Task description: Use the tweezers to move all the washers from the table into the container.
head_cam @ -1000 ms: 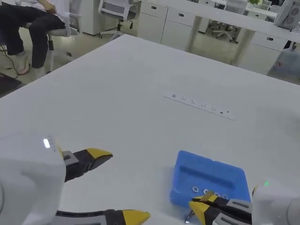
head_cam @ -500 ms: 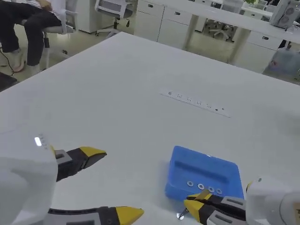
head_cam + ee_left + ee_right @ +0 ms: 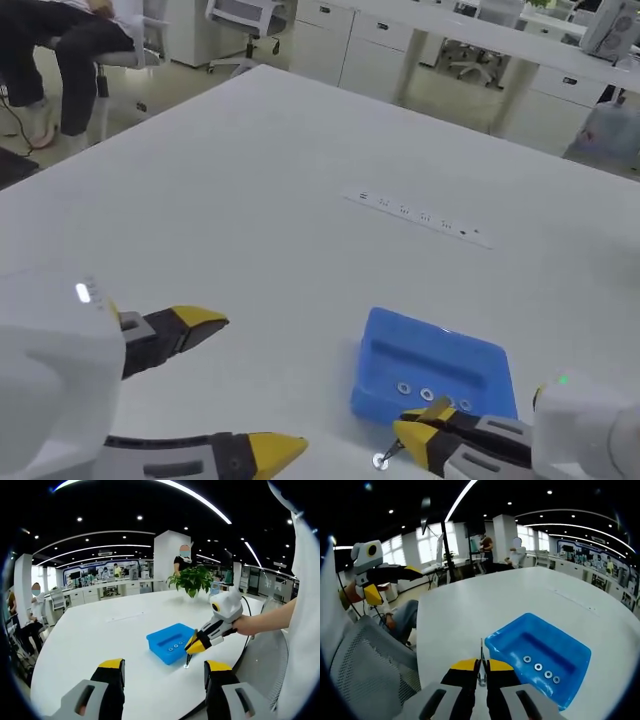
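Shallow blue container (image 3: pixel 450 352), silver washers (image 3: pixel 426 394) inside

Broad bare table (image 3: pixel 250 180) is left free from 9 to 1 o'clock of the blue container (image 3: pixel 430 345). Its 6 o'clock side is blocked by the right gripper (image 3: pixel 415 428), clamped on the tweezers (image 3: pixel 481 652). The 8 o'clock side is taken by the left gripper (image 3: pixel 252 385), jaws spread.

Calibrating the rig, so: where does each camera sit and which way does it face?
Head view: on the headset, looking forward and down at the table, container, left gripper and right gripper.
Left gripper view: along its open jaws toward the container and a hand.
Right gripper view: along shut jaws, tweezers, washers.
Shared: the container.
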